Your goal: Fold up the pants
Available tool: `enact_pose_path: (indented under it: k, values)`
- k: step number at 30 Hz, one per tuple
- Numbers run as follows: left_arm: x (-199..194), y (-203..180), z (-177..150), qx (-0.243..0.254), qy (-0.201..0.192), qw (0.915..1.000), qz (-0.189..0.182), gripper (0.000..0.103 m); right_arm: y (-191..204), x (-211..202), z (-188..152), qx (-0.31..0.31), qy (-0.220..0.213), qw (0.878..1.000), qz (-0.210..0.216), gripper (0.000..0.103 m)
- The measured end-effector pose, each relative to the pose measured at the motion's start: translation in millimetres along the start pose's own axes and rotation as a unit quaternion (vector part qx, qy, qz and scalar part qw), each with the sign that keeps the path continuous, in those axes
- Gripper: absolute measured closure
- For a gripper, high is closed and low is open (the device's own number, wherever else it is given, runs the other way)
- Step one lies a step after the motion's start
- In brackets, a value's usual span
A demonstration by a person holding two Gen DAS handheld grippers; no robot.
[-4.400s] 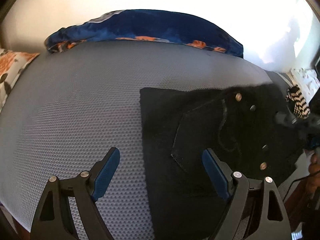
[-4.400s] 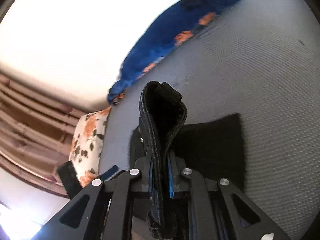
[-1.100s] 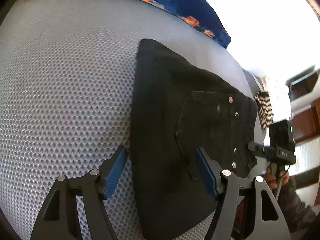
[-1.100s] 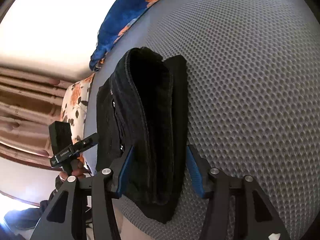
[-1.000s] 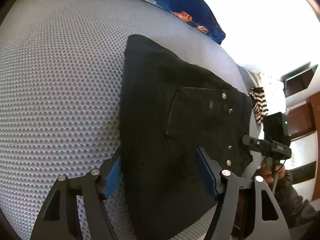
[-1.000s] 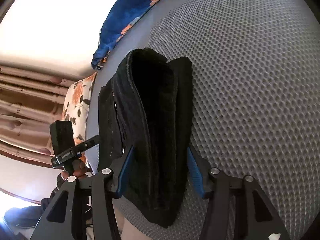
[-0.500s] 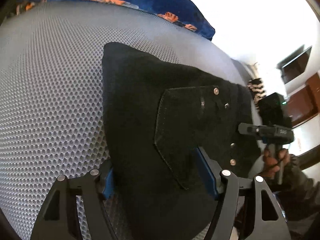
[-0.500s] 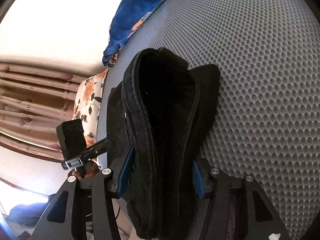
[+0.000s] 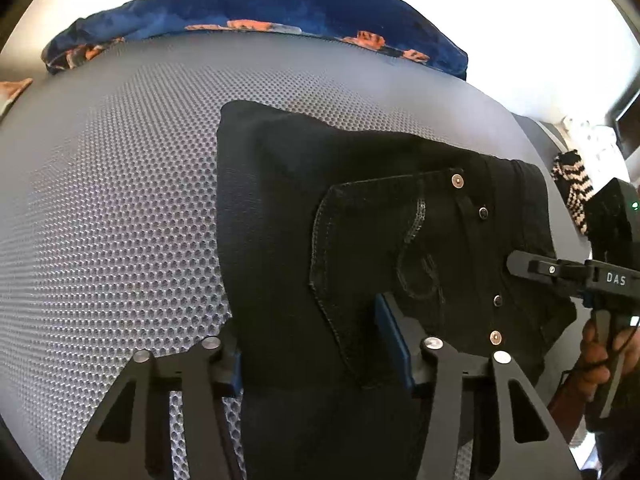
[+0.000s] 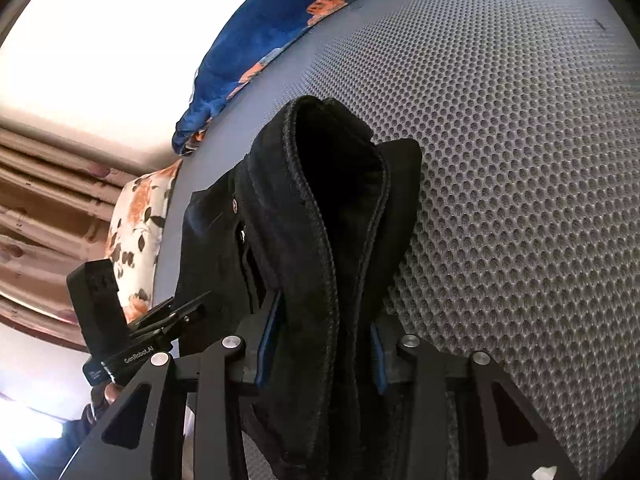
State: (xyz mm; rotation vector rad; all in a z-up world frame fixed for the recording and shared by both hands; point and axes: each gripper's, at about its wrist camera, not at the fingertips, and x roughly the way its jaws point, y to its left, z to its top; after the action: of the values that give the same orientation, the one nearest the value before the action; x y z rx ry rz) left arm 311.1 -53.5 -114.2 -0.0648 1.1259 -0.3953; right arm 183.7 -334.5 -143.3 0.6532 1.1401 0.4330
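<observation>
Mat point(image 9: 120, 208): grey honeycomb surface, the landmark here — plenty of bare room on it left of the pants and beyond them.
Pants point(image 9: 360, 248): black, folded into a thick stack, lay on the mat's near right part; back pocket point(image 9: 392, 252) w/ rivets faced up. Far edge straight, well short of the blue cloth.
Left gripper point(image 9: 316, 354): at the near edge of the stack. Jaws had just been closing w/ the folded layers between them; blue pads point(image 9: 394, 336) seemed to press the cloth, so prob. a grip on the pants' near-left edge.
Right gripper point(image 10: 322, 342): at the waistband end, by the mat's right edge. Jaws had just been closing too — fingers point(image 10: 270, 332) pinched the bundled waistband point(image 10: 332, 184), which stood up in a loop.
Why: both ends held at once, likely to lift or shift the whole stack w/o it unfolding.
Blue cloth point(image 9: 256, 12): floral, bunched along the mat's far edge; limits travel that way.
Floral pillow point(image 10: 136, 232): off the mat's far-left corner, clear of the work.
Striped item point(image 9: 572, 188): beyond the mat's right edge; can't tell what it was.
</observation>
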Motion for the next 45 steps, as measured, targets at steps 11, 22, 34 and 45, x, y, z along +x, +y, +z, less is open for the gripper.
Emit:
enact_pose_path:
  k: [11,22,34,45]
  values:
    - [-30,16,-7,0.0,-0.02,0.9998,0.005,0.083,45,4,-4,0.008,-0.021,0.999,-0.024,0.077]
    - [-60,42,14,-0.01,-0.043,0.999,-0.009,0.087,83,27,12,0.014,-0.012,1.0,0.014,0.078]
    - [-61,50,20,0.004,-0.071,0.9969,0.035,0.087,108,92,114,-0.005,-0.008,0.999,0.041,0.079]
    - [-6,94,61,-0.009,-0.052,0.9961,0.071,0.071,107,128,166,-0.048,-0.027,0.998,-0.034,0.074]
